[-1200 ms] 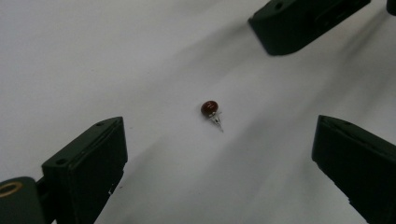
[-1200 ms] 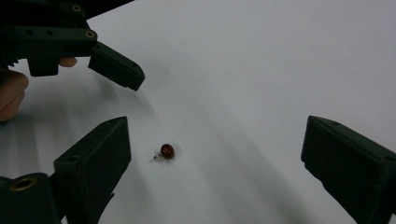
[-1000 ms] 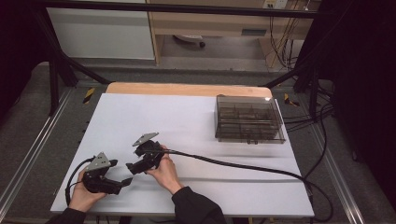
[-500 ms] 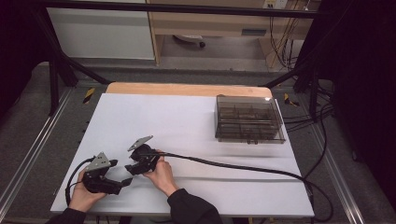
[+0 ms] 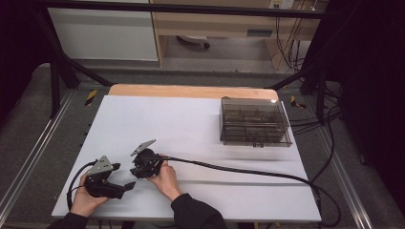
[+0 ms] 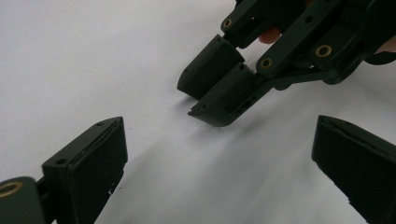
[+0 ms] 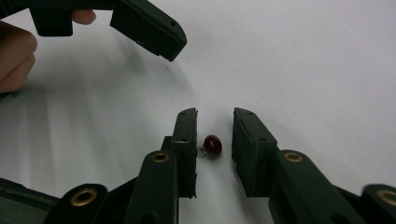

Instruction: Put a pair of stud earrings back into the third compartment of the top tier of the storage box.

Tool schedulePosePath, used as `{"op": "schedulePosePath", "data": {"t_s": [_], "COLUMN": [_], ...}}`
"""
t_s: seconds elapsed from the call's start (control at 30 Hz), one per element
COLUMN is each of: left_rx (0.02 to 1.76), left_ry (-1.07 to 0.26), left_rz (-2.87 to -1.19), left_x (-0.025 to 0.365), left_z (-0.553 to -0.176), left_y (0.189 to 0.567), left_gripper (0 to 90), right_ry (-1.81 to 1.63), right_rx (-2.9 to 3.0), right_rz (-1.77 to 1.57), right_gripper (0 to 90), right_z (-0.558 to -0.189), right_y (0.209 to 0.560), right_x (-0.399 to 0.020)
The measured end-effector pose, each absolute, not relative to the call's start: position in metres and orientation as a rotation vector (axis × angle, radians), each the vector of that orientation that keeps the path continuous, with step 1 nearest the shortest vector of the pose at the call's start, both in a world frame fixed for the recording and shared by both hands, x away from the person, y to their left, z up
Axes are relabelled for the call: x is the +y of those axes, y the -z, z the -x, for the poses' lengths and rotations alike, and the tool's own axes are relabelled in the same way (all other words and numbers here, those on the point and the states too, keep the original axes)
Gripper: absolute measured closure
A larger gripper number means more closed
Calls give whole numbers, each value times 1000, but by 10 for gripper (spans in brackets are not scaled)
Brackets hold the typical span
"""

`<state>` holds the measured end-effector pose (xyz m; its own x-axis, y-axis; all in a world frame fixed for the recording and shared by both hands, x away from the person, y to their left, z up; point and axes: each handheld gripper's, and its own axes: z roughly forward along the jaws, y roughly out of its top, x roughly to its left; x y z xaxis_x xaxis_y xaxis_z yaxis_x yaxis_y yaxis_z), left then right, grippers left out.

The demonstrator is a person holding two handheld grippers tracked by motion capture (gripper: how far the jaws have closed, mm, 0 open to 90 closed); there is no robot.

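Note:
A small dark red bead [image 7: 212,145] lies on the white table sheet [image 5: 191,119], between the jaws of my right gripper [image 7: 215,113]. Those jaws stand a little apart: the bead sits close to the left one, and a gap remains on the other side. In the high view the right gripper [image 5: 135,171] is at the near left of the table, pointing toward my left gripper [image 5: 128,186]. The left gripper [image 6: 219,135] is wide open and holds nothing. It faces the right gripper's fingertips [image 6: 205,100] from close by.
A smoky clear plastic compartment box [image 5: 255,121] with its lid down stands at the far right of the sheet. The right gripper's thick black cable [image 5: 239,171] runs across the near half of the table to the right edge.
My right gripper has shifted slightly toward the near left, closer to the left gripper. The left gripper has stayed put.

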<state>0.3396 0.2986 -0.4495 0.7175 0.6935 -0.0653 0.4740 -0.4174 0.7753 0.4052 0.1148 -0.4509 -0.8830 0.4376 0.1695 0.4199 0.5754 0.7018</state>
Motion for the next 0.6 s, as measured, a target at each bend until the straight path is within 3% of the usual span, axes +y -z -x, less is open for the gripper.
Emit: {"op": "schedulePosePath", "data": {"t_s": [0.6], "left_rx": [885], "left_ry": [-338], "left_rz": [-2093], "left_x": [299], "left_z": [-340], "left_y": [450], "left_gripper": [37], "right_ry": [-1200], "right_rx": [2779], "right_rz": [-754], "right_gripper": [796], "right_z": [-404], "right_y": [450], "right_x": [114]}}
